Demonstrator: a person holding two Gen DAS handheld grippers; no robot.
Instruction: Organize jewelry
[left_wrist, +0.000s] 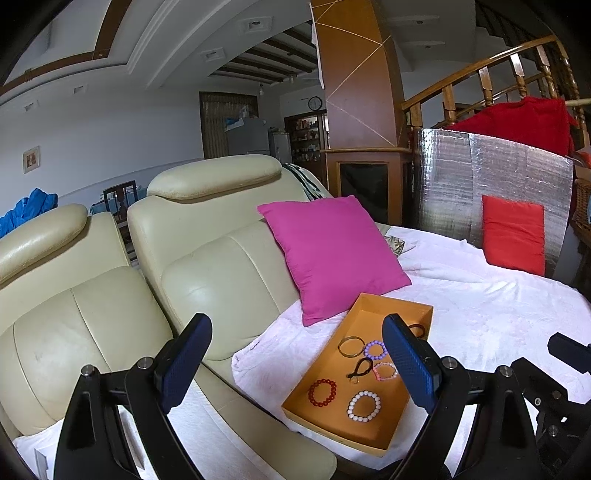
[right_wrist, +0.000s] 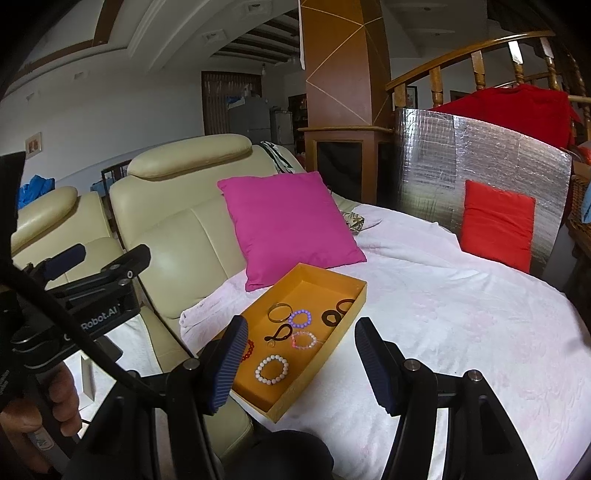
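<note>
An orange tray (left_wrist: 388, 306) (right_wrist: 314, 280) lies on a white blanket beside the sofa. In it are a red bead bracelet (left_wrist: 321, 392), a white one (right_wrist: 271, 369), a pink one (right_wrist: 303, 340), a purple one (right_wrist: 300, 318), a gold bangle (right_wrist: 279, 311), a black hair tie (right_wrist: 277, 333) and dark rings (right_wrist: 338, 314). My left gripper (left_wrist: 295, 325) hovers open over the tray's near left side with nothing between its pads. My right gripper (right_wrist: 302, 326) also stands open above the tray's near end, holding nothing. Its left finger hides part of the red bracelet (right_wrist: 248, 349).
A pink cushion (right_wrist: 288, 225) leans on the cream sofa (left_wrist: 207, 266) just behind the tray. A red cushion (right_wrist: 496, 225) rests against a silver foil board (right_wrist: 480, 155) at the far right. White blanket (right_wrist: 461, 314) spreads right of the tray. A person's hand (right_wrist: 55, 398) grips the left tool.
</note>
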